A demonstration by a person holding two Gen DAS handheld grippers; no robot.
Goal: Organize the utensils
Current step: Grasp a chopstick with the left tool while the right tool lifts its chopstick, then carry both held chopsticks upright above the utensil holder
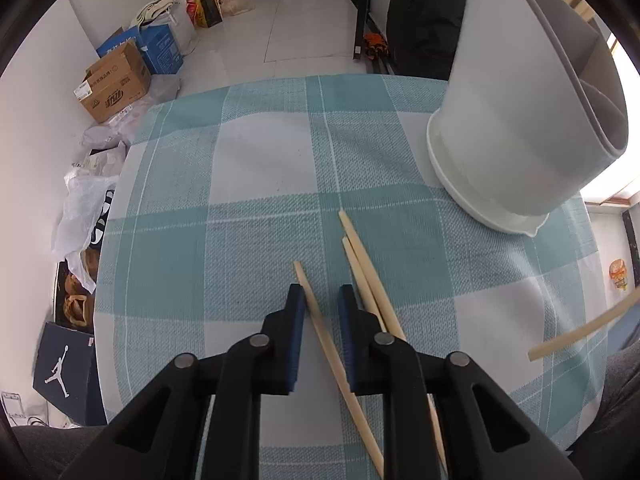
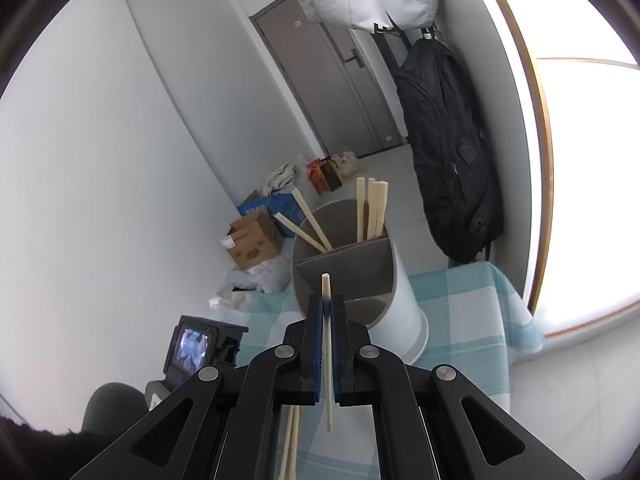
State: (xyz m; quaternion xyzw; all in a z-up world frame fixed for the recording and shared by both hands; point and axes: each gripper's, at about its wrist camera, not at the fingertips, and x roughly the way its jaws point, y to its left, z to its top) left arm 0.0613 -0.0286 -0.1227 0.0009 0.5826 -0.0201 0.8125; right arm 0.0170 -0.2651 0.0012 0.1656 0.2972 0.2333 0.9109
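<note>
Your right gripper (image 2: 327,308) is clamped on one chopstick (image 2: 328,360), tip toward the white holder (image 2: 404,300) at 12 o'clock; your left gripper (image 1: 320,300) straddles a chopstick on the cloth (image 1: 320,320), pads not pressing, two more chopsticks (image 1: 360,256) at 1 o'clock, checked tablecloth (image 1: 248,168) under all

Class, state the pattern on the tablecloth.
The tablecloth has a teal-and-white check, clearest in the left wrist view.
</note>
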